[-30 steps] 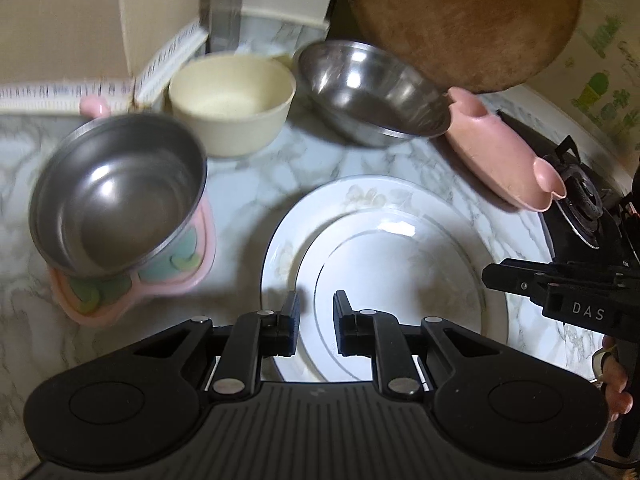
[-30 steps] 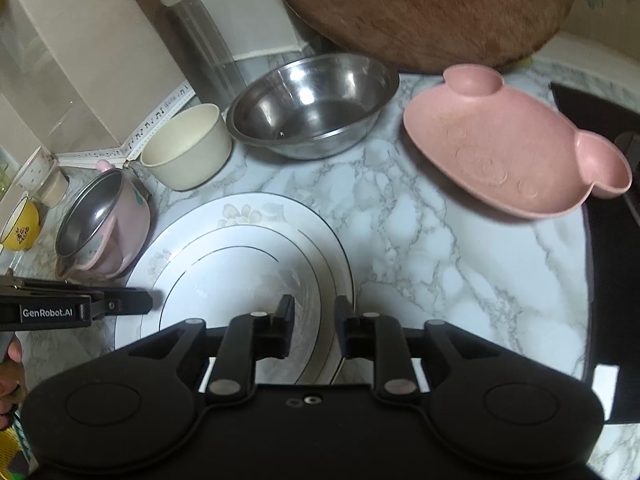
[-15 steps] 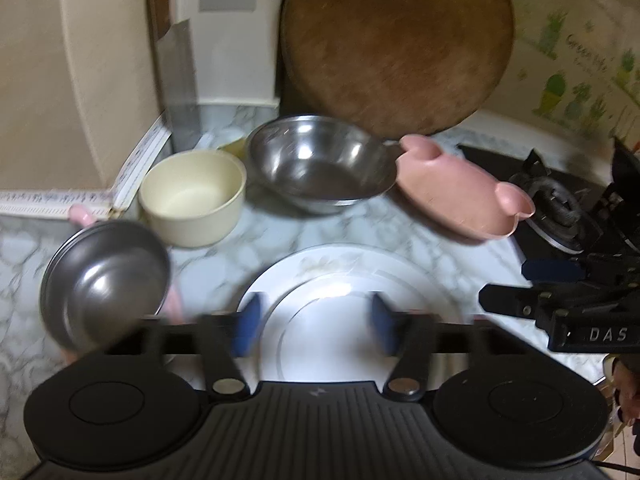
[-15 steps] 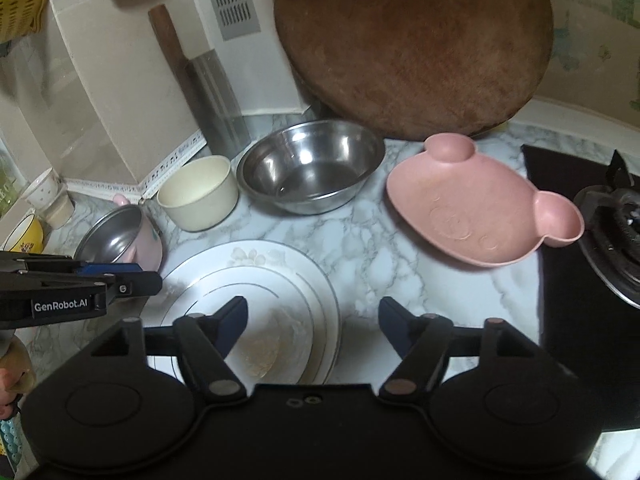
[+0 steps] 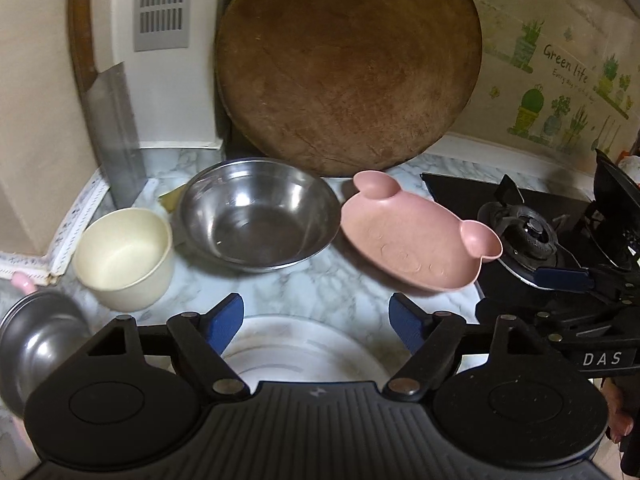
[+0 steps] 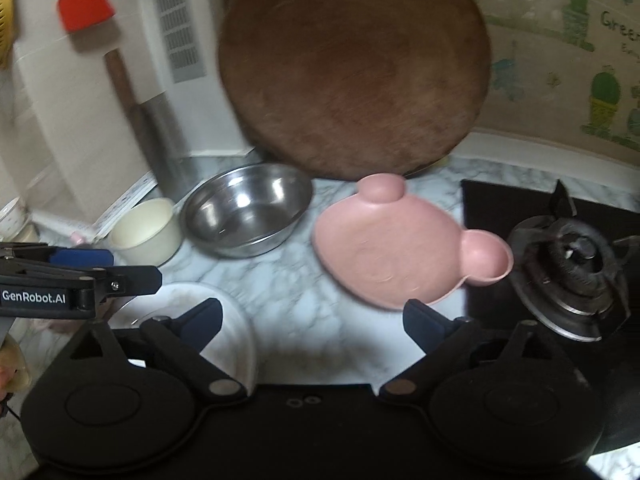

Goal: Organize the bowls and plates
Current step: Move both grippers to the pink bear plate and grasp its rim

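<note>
Both tools have just let go! The left tool (image 5: pixel 316 316) and the right tool (image 6: pixel 312 318) were pinched onto the near rim of the white plate (image 5: pixel 296 344) a second ago; their jaws have just been opening and now stand wide, nothing between the pads. Both have lifted and pulled back, so the view now takes in the round wooden chopping board (image 5: pixel 348 68) against the wall. The white plate stays flat on the marble desk (image 5: pixel 320 280), below the left tool, seemingly set down in its spot. Behind it wait the steel bowl (image 5: pixel 258 216), the cream bowl (image 5: pixel 124 256) and the pink bear-shaped plate (image 6: pixel 400 240), all apart from one another. A small steel bowl (image 5: pixel 36 344) sits at far left. Freed up, the tools look ready for the next dish, which one is anyone's guess.
</note>
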Demonstrator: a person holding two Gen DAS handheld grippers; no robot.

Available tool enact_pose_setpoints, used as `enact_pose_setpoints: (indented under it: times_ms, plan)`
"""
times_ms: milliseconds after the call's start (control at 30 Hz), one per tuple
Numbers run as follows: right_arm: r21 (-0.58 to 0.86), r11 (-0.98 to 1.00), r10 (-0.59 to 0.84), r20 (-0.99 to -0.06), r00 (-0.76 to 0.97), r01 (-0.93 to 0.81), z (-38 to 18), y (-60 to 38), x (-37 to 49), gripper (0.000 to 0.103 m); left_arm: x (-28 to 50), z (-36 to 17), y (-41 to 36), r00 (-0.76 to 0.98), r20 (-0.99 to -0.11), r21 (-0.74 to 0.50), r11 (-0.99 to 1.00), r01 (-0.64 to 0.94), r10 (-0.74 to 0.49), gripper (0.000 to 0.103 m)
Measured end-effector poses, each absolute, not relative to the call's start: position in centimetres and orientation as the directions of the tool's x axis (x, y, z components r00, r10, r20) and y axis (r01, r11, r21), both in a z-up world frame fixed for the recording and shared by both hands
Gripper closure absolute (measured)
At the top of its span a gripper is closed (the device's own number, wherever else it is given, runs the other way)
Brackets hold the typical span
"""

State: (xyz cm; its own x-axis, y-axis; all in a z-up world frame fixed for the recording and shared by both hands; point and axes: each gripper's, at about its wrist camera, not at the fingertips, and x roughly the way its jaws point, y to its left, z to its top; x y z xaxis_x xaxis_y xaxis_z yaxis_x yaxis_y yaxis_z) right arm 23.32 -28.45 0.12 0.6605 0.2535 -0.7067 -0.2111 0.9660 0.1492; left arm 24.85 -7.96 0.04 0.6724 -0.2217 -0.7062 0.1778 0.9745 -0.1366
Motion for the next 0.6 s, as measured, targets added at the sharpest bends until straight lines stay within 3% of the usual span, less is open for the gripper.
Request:
enact_pose_setpoints:
  times_ms: [600]
  plan:
    - [0.095,0.977,0.195,-0.753,0.629,-0.189,-1.8,-35.5,33.7,0.006,32.4,-2.7,-16.4,0.611,-0.762,-0.174,0.977,0.126,-0.214,0.023]
